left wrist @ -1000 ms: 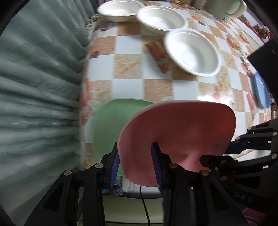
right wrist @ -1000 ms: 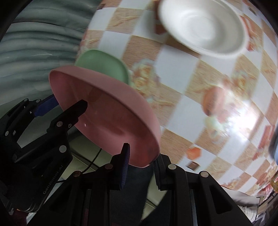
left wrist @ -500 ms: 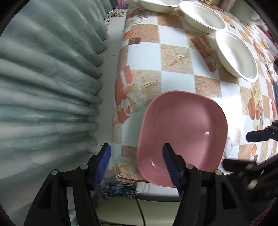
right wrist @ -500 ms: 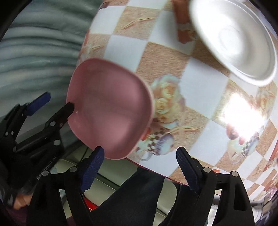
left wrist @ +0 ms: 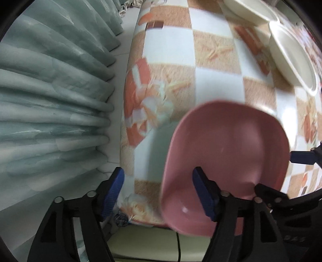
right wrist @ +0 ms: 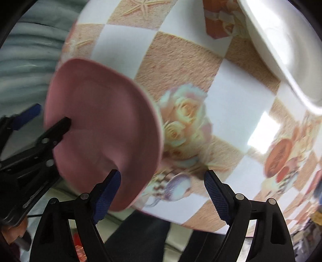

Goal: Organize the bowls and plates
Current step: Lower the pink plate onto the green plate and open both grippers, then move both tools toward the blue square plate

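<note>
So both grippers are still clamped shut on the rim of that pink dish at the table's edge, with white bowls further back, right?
Not quite: neither gripper is clamped. The left wrist view shows the left gripper with jaws spread wide, and the right wrist view shows the right gripper equally open. The pink dish does sit at the table edge, with white bowls further back.

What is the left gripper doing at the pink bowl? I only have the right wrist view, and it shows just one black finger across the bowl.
Observer: The left gripper is open. Its jaws straddle the near left rim of the pink bowl without pinching it.
Operator: Which white bowls are ahead? I can see one.
Observer: The left wrist view shows two. The nearer white bowl is on the right of the table, and the second white bowl sits just beyond it.
</note>
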The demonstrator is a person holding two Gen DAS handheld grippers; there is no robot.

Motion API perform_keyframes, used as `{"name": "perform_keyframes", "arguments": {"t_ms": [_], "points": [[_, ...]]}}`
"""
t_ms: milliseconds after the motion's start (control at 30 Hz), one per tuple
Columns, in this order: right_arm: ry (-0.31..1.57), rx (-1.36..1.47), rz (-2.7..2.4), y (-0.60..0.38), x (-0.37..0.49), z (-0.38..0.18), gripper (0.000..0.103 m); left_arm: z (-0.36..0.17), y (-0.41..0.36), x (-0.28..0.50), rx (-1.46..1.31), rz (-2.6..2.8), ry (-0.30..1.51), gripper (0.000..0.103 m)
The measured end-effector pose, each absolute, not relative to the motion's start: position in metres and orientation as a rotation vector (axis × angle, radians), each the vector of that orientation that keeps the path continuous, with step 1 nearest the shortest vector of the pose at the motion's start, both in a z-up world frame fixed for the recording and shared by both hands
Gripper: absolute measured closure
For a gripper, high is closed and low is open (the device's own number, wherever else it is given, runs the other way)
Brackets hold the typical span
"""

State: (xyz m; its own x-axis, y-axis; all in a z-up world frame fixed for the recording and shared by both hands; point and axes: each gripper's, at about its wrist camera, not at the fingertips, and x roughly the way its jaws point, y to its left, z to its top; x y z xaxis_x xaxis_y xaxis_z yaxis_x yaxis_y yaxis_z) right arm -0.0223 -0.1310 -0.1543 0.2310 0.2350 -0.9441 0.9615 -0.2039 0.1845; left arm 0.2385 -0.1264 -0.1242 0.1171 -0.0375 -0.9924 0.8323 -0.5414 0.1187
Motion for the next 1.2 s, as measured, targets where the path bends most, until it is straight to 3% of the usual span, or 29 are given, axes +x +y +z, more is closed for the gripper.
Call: {"name": "perform_keyframes", "arguments": {"t_ms": [233,500,567,667,1000,1200], "points": [[1.021,1.680,-1.019,-0.130,-0.075,-0.137,0.017,-0.103,-0.135,0.217,1.641,-1.550,0.739,0.028],[0.926,1.694,-1.057,-0.060,-0.164,-0.103,0.016,-0.049,-0.101,0.180,1.627,-1.791,0.760,0.027],[0.882,1.745,-1.102,-0.036,-0.186,-0.103,0.000,-0.039,-0.087,0.161,1.652,-1.846,0.751,0.026],[0.778,1.853,-1.171,0.001,-0.219,-0.104,0.000,-0.025,-0.064,0.129,1.700,-1.938,0.720,0.026],[0.632,1.994,-1.323,0.043,-0.250,-0.102,0.000,0.005,-0.017,0.047,1.800,-2.127,0.372,0.026],[0.498,2.091,-1.336,0.061,-0.273,-0.106,0.000,0.014,-0.008,0.024,1.802,-2.148,0.260,0.026]]}}
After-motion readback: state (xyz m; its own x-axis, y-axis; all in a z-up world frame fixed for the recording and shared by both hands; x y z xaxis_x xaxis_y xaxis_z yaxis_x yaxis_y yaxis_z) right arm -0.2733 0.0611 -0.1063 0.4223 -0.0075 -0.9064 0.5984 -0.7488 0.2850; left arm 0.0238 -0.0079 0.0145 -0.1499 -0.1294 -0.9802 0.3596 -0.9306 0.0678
